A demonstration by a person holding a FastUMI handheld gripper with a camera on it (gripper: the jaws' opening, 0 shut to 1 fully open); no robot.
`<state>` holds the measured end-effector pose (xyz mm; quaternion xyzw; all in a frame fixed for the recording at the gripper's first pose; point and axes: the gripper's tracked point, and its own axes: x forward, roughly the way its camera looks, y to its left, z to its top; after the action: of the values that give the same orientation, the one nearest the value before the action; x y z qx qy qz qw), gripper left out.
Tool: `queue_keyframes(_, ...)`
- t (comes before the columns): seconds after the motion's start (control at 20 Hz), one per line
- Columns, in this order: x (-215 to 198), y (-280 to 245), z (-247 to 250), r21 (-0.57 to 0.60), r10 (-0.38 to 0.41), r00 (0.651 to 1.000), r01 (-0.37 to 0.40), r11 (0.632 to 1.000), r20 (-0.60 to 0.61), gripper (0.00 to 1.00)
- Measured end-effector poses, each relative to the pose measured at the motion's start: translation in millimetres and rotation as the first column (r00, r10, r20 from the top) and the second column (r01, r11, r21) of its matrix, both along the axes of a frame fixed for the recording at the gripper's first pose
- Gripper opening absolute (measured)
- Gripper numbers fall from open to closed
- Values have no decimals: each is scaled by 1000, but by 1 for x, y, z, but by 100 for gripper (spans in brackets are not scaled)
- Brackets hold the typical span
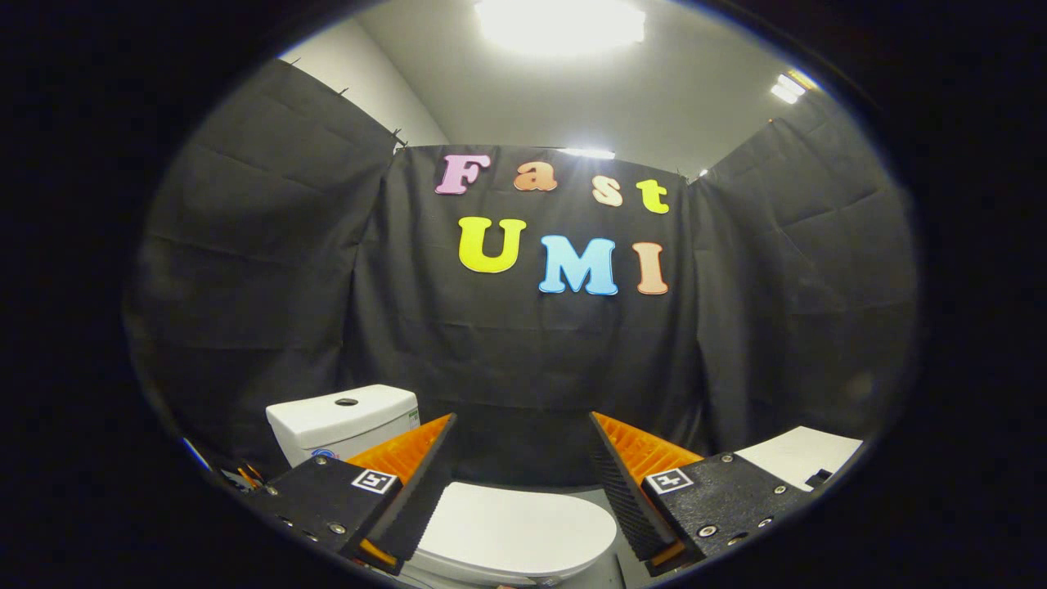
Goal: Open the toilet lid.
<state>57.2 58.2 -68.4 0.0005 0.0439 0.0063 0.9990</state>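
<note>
We've got the gripper (521,483) jaws wide apart over the smooth, glossy, rounded toilet lid (515,523), front edge cut off.

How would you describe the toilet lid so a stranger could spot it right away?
Against the black cloth wall stands a white toilet with its tank. The toilet lid is the flat, closed oval below and between the open gripper fingers, unlike the boxy tank with its button hole.

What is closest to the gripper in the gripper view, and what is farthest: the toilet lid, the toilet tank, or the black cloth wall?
The gripper has its jaws open, holding nothing.
1. Toilet lid: closed, just below and between the jaws.
2. Toilet tank: behind the lid, beyond the left jaw.
3. Black cloth wall: farthest, behind the tank.
</note>
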Motion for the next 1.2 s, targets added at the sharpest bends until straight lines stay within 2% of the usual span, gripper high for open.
queue_keyframes(0.3, 7, 11, -34, 87, 14, 1000, -13, 996, -5, 95)
queue_keyframes(0.6, -12, 24, -126, 257, 62, 993, -34, 966, -102, 95)
queue_keyframes(0.85, -33, 16, -212, 388, 27, 966, 78, 918, -258, 96)
queue_keyframes(1.1, -59, 5, -284, 491, 24, 910, 202, 847, -414, 95)
queue_keyframes(1.2, -70, -1, -304, 536, 25, 890, 252, 806, -456, 95)
